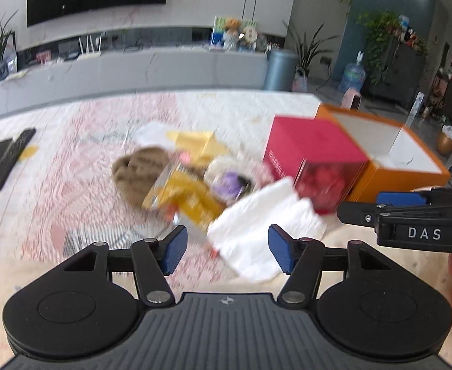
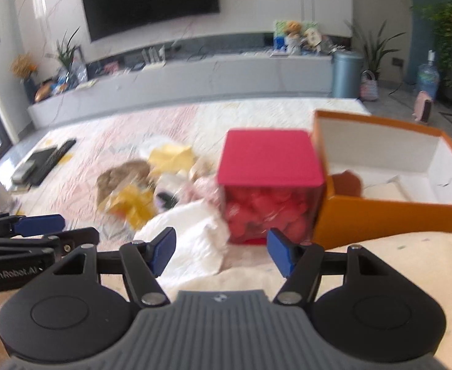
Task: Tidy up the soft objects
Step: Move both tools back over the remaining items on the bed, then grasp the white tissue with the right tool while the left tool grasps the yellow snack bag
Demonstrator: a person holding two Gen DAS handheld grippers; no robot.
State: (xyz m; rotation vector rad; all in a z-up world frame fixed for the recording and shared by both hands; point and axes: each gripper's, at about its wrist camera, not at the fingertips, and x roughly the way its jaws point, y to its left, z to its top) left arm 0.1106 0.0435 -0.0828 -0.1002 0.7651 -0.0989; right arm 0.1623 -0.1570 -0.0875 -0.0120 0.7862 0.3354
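Observation:
A heap of soft objects lies on a patterned cloth: a brown plush (image 1: 141, 174) (image 2: 122, 177), a crinkly yellow packet (image 1: 184, 195) (image 2: 132, 205), a yellow cloth (image 1: 196, 145) (image 2: 172, 155), a purple-and-white toy (image 1: 230, 180) and a white cloth (image 1: 264, 228) (image 2: 189, 234) nearest me. An open orange box (image 1: 389, 154) (image 2: 380, 215) stands to the right. My left gripper (image 1: 227, 251) is open and empty just short of the white cloth. My right gripper (image 2: 221, 251) is open and empty, in front of the white cloth and red box. Both views are blurred.
A red-lidded clear box (image 1: 314, 160) (image 2: 270, 185) holding red things stands between the heap and the orange box. Black remotes (image 1: 8, 160) (image 2: 45, 160) lie at the far left. A grey TV bench (image 1: 133, 71) runs behind.

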